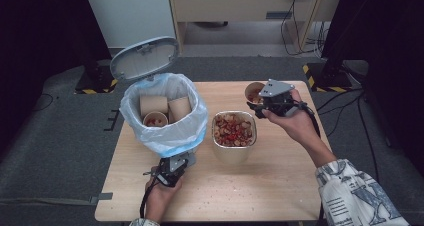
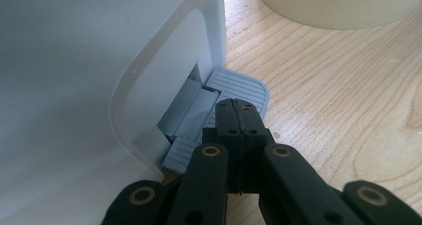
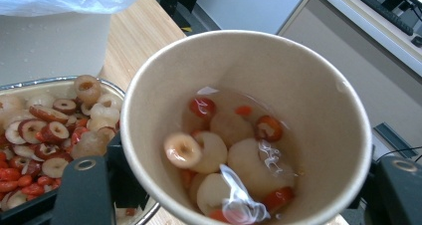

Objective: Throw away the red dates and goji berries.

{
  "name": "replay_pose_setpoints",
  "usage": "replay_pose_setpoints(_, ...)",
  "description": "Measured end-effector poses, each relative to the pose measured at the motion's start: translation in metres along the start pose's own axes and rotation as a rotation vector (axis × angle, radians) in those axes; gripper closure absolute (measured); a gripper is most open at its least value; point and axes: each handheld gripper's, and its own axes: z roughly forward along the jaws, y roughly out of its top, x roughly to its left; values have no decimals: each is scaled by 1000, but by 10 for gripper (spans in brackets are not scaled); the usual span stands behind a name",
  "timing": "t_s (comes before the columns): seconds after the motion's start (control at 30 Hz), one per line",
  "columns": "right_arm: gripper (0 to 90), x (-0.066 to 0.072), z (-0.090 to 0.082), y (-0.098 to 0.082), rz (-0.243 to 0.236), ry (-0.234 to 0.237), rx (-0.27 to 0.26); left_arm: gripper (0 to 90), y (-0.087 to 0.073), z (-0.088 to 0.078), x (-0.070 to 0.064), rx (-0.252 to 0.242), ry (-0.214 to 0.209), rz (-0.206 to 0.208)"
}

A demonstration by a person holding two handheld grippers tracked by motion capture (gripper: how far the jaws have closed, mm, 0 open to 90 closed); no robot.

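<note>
Where writing goes: none can be read on the cups, the bin or the tin; the printed pattern on the person's sleeve (image 1: 357,196) is too blurred to make out.
Landmark: the white pedal bin (image 1: 165,117), lid (image 1: 144,58) tipped up, blue-white liner bag (image 1: 192,131) folded over its rim, stands at the left half of the bench (image 1: 280,186).
Left claw (image 1: 172,170): jaws closed tight together with nothing between them, tips resting on the grey foot pedal (image 2: 238,85) at the bin's near base.
Right claw (image 1: 257,106): narrow, clamped on a paper cup (image 3: 249,125), held up well to the right of the bin, beyond the tin.
Cup contents: pale round fruit, red berries and sliced dates in clear liquid, with a scrap of clear film at the near side.
Inside the bin: two paper cups (image 1: 165,106) lying on their sides and a third one upright with red bits in it.
Tin (image 1: 234,136): a square foil-coloured tin just right of the bin, heaped with date slices and red berries.
In the way: the tin sits between the bin and the held cup; the liner bag bulges out over the bin's near wall above the pedal.
Beyond the bin: grey floor, cables (image 1: 295,31) and a pale cabinet.
</note>
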Motion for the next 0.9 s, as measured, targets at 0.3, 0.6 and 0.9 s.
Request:
replay_pose_setpoints(0.3, 293, 7, 0, 4, -42, -14, 13, 900, 0, 0, 0, 1, -1, -5)
replay_pose_setpoints(0.6, 293, 23, -3, 12, -151, -32, 22, 900, 0, 0, 0, 0, -1, -5)
replay_pose_setpoints(0.9, 293, 28, -4, 14, -195, -40, 21, 899, 0, 0, 0, -1, -3, -8)
